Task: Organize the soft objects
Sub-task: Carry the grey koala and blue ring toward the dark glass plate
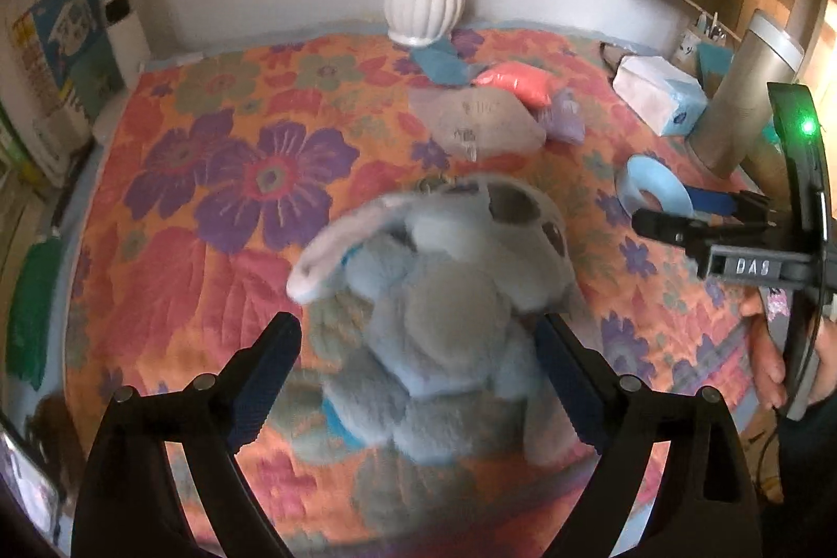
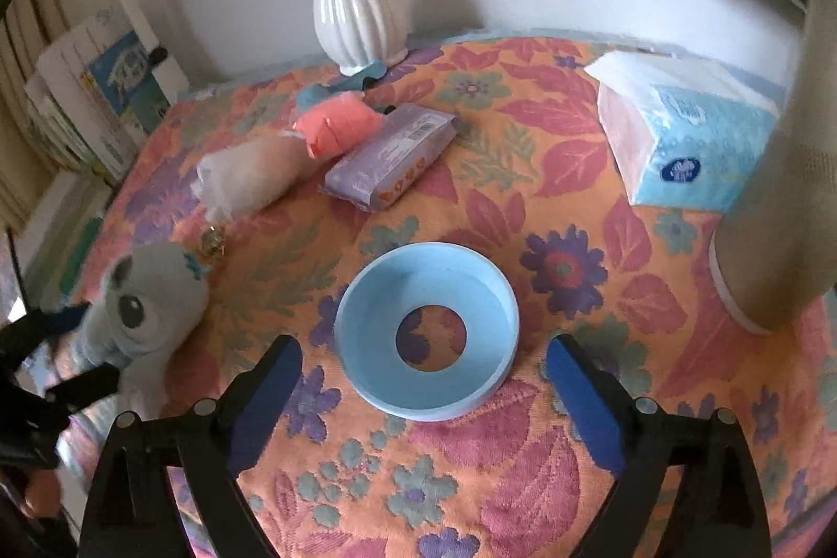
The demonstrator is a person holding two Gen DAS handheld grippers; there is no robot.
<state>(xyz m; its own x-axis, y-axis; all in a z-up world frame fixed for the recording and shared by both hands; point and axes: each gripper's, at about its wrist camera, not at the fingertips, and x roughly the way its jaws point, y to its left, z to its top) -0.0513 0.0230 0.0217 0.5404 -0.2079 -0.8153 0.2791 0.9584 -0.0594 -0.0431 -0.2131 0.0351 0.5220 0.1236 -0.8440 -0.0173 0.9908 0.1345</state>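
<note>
Blue-grey plush toy lies on the flowered tablecloth, between the wide-spread jaws of my left gripper; its right finger seems to touch the fur, the left stands apart. Long axis runs away from me, head farthest. My right gripper, also wide and holding nothing, frames the blue ring, with the toy well off to its left.

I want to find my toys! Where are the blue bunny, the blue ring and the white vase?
Blue bunny [image 1: 444, 322], left wrist view, on its fluffy belly.
Blue ring [image 2: 366, 322], right wrist view, on its inner wall.
White vase [image 2: 358, 9], right wrist view, on its ribbed body.
</note>
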